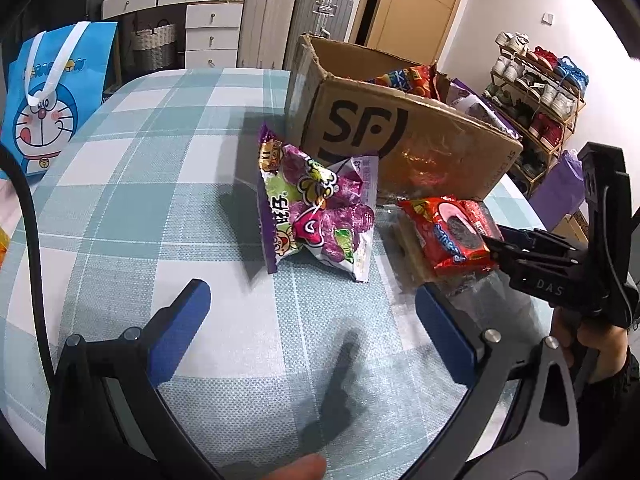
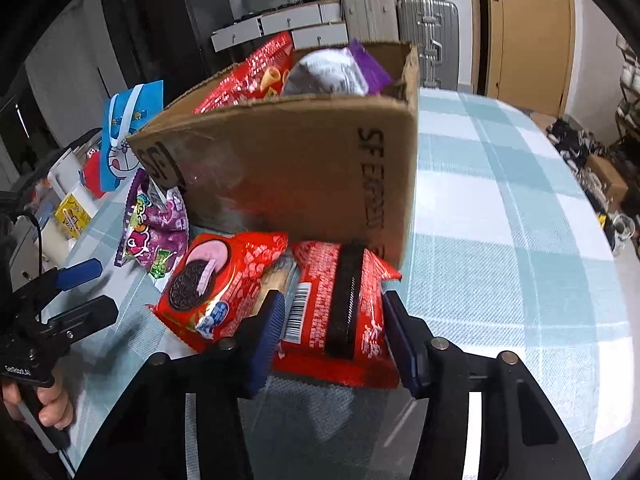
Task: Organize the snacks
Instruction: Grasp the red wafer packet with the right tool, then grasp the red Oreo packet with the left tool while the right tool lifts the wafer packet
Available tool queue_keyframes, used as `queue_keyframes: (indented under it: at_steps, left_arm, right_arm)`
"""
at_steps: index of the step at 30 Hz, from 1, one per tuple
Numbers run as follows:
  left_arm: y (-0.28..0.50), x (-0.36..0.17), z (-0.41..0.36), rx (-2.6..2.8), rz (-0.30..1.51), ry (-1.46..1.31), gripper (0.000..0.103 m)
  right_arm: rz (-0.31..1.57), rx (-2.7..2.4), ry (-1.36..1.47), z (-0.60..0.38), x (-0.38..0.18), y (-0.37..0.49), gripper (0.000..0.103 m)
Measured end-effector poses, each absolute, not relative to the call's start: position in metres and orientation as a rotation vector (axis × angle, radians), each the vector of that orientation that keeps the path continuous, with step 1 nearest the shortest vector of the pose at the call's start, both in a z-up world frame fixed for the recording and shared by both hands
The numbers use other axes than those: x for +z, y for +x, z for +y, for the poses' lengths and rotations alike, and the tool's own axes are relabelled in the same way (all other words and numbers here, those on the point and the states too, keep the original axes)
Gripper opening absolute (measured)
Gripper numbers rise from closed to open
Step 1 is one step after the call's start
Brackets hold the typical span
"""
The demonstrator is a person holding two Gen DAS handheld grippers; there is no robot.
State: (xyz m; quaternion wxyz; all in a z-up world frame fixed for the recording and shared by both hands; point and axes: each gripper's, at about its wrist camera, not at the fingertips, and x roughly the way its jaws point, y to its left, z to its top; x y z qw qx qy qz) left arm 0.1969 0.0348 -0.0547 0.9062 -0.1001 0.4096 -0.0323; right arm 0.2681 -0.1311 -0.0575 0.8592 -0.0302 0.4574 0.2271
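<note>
A cardboard SF box (image 1: pixel 404 140) stands on the checked table and holds several snack packs; it also shows in the right wrist view (image 2: pixel 288 168). A purple candy bag (image 1: pixel 320 216) lies in front of it, beyond my open, empty left gripper (image 1: pixel 312 320). A red Oreo pack (image 1: pixel 452 232) lies to its right, also in the right wrist view (image 2: pixel 208 280). My right gripper (image 2: pixel 332 332) is shut on a red snack pack (image 2: pixel 340 312) with a barcode, close to the box's near wall. The purple bag shows at left there (image 2: pixel 156 232).
A blue Doraemon bag (image 1: pixel 52 108) stands at the table's left edge. Drawers, suitcases (image 1: pixel 320 12) and a door stand behind. A shoe rack (image 1: pixel 540 96) is at the right. Small boxes (image 2: pixel 74 216) lie at the far left in the right wrist view.
</note>
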Motion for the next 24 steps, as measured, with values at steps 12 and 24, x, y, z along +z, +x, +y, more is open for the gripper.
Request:
queue_keyframes:
  at_steps: [12, 24]
  left_arm:
    - [0.193, -0.047, 0.029, -0.084, 0.835, -0.208, 0.102]
    - [0.207, -0.041, -0.031, -0.128, 0.86, -0.137, 0.098]
  right_arm:
    - [0.894, 0.53, -0.053, -0.146, -0.033, 0.246, 0.044]
    - [0.861, 0.529, 0.045, -0.187, -0.017, 0.232, 0.044]
